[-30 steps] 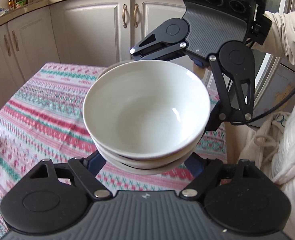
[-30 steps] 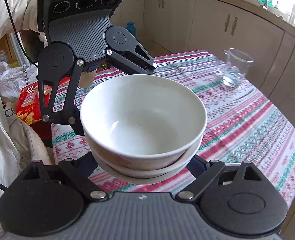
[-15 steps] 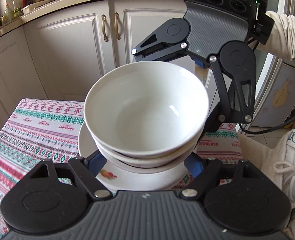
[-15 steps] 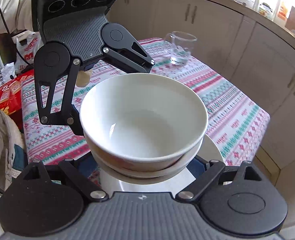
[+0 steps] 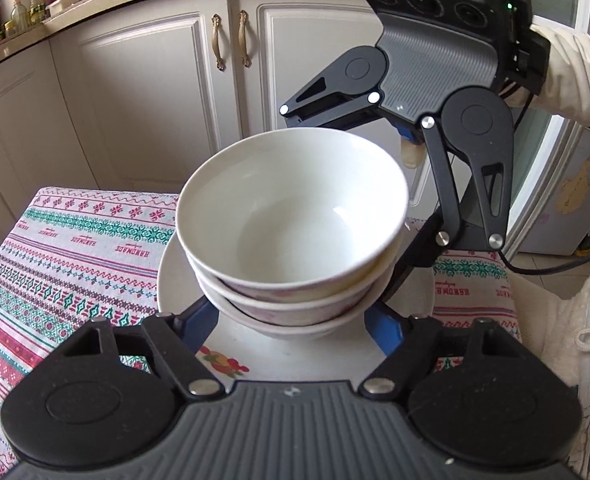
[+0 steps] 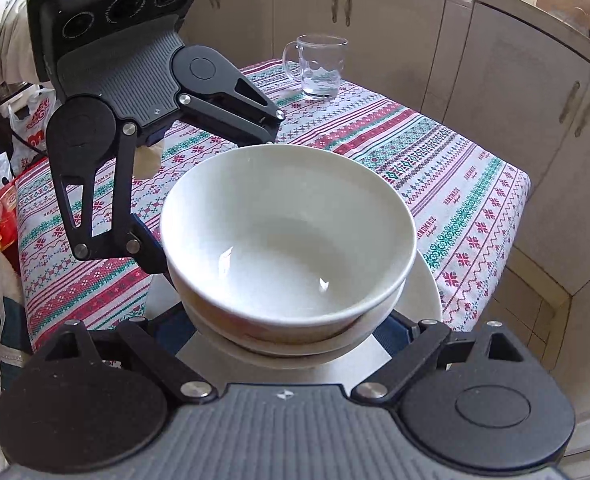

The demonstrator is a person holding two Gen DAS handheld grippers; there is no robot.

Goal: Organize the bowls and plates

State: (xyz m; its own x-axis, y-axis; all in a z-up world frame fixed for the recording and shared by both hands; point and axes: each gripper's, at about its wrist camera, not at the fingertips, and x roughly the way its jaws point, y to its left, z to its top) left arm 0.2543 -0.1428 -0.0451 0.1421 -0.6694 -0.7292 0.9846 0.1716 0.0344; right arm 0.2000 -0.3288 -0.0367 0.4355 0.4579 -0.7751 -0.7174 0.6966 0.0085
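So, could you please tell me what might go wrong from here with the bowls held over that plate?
1. The stack of bowls is held between the left claw and the right claw from opposite sides; uneven lowering could tilt it.
2. The plate sits close to the table edge, so an off-centre landing might tip it.
3. The top bowl only nests loosely and could slide.

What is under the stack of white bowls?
A white plate with a fruit print lies under the stack of white bowls, on the patterned tablecloth. The bowls cover its middle, so touching cannot be confirmed.
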